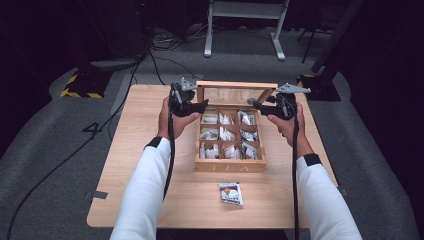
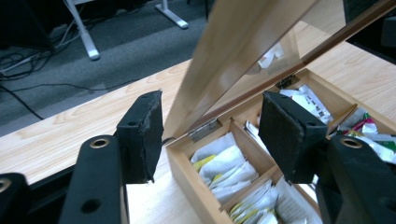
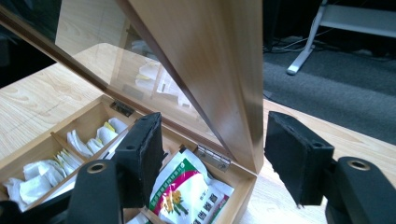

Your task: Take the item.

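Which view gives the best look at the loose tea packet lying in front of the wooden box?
The high view: the tea packet lies flat on the table, apart from the box's front wall. Both gripper views look toward the lid hinges and compartments, away from that spot.

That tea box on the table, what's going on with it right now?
A person holds a tool in each hand at the back corners of the tea box. The left tool and the right tool each straddle a side edge of the raised lid, which stands open and tilted. In both gripper views the pads stand apart from the wood, not pressing it. The compartments hold tea bags, and one packet lies on the table in front of the box.
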Motion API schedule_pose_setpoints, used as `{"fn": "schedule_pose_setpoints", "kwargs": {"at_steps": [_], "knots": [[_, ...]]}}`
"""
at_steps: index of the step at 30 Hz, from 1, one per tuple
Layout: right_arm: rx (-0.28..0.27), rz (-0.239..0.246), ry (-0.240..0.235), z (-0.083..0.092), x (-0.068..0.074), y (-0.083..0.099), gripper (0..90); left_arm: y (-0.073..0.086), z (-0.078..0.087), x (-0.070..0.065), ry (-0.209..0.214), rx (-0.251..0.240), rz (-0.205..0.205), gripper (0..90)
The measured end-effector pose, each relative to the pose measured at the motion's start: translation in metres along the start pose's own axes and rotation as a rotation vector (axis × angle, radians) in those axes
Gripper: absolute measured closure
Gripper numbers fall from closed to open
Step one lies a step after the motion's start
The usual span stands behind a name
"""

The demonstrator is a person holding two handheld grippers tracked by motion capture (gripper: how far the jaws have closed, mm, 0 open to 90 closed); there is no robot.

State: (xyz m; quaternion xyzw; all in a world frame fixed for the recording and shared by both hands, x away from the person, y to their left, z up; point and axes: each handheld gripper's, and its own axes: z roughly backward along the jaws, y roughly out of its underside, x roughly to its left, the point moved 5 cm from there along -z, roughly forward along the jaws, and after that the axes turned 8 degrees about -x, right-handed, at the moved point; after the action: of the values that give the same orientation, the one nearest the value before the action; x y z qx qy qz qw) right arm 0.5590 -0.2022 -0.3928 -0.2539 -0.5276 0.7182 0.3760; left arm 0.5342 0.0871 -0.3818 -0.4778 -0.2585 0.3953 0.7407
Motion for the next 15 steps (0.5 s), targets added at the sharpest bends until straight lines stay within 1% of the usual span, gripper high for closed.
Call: {"fn": "schedule_pose_setpoints", "kwargs": {"at_steps": [2,3,4,5,6,7,8,9,11,15], "knots": [[-0.026,-0.005,-0.005,0.005,0.0,-0.001,36.7,0.001,0.006,0.001,-0.005,-0.002,-0.004,39.2],[-0.03,-0.01,-0.005,0.007,0.0,-0.002,36.3,0.0,0.008,0.002,-0.008,-0.009,-0.001,39.1],[-0.029,-0.011,-0.01,0.01,0.0,-0.002,30.6,0.001,0.01,0.002,0.012,0.006,-0.011,36.5],[0.0,0.001,-0.028,0.01,0.002,0.0,29.7,0.003,0.01,0.0,0.021,0.025,-0.032,33.8],[0.019,0.017,-0.03,0.011,0.003,0.002,29.9,0.004,0.011,-0.002,0.01,0.036,-0.064,33.6],[0.026,0.036,-0.027,0.012,0.005,0.004,29.9,0.005,0.012,-0.006,0.008,0.045,-0.09,33.9],[0.03,0.052,-0.026,0.013,0.006,0.006,29.9,0.005,0.013,-0.009,0.023,0.045,-0.098,34.5],[0.036,0.059,-0.021,0.014,0.008,0.008,30.2,0.005,0.015,-0.011,0.044,0.044,-0.1,34.1],[0.034,0.067,-0.022,0.016,0.011,0.01,32.3,0.005,0.017,-0.014,0.046,0.041,-0.108,34.1],[0.028,0.07,-0.023,0.02,0.013,0.011,32.3,0.005,0.022,-0.019,0.056,0.038,-0.106,34.1]]}}
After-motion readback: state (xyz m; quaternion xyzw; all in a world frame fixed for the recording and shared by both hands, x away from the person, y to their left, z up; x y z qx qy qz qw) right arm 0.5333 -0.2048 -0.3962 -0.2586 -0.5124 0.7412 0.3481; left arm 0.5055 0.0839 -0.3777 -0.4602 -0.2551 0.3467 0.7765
